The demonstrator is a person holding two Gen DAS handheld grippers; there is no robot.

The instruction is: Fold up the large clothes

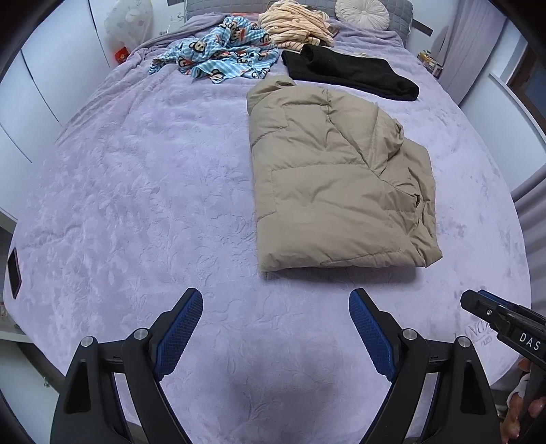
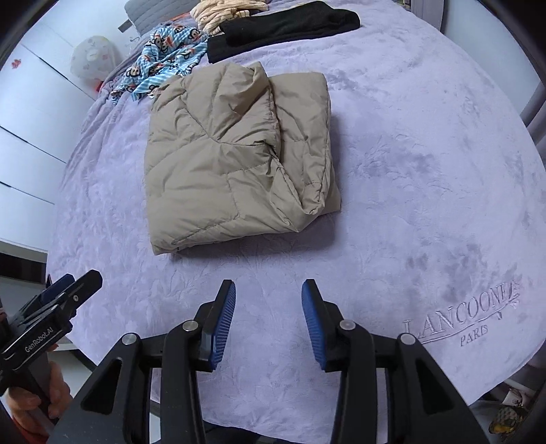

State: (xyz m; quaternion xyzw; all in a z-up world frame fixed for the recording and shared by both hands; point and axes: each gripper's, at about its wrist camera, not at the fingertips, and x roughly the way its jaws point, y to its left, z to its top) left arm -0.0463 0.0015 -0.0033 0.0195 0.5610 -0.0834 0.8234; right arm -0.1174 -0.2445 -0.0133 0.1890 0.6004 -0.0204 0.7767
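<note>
Tools sit nearest the cameras, both above the near edge of the bed. Left tool has its blue-padded fingers spread wide, pinching nothing, with only lavender blanket beneath the gap. Right tool is likewise spread, though less widely, and holds nothing; its blue pads hang over bare blanket. Each tool shows at the edge of the other's view, gripped by a person's hand. Embroidered lettering reading LANCOONE PARIS lies on the blanket to the right of the right tool. Beyond both tools, apart from them, the tan puffer jacket rests folded into a compact rectangular bundle on the blanket, one sleeve laid diagonally across its top. Just behind the jacket, a black garment lies folded flat in a long strip, its near edge close to the jacket's collar end; contact cannot be confirmed. Left of the black garment, a blue monkey-print garment lies crumpled and unfolded. Behind it, a cream striped garment sits in a loose heap, touching the far edge of the black one. Farthest back, a round white cushion rests at the head of the bed. White cabinet doors stand along the left side.
</note>
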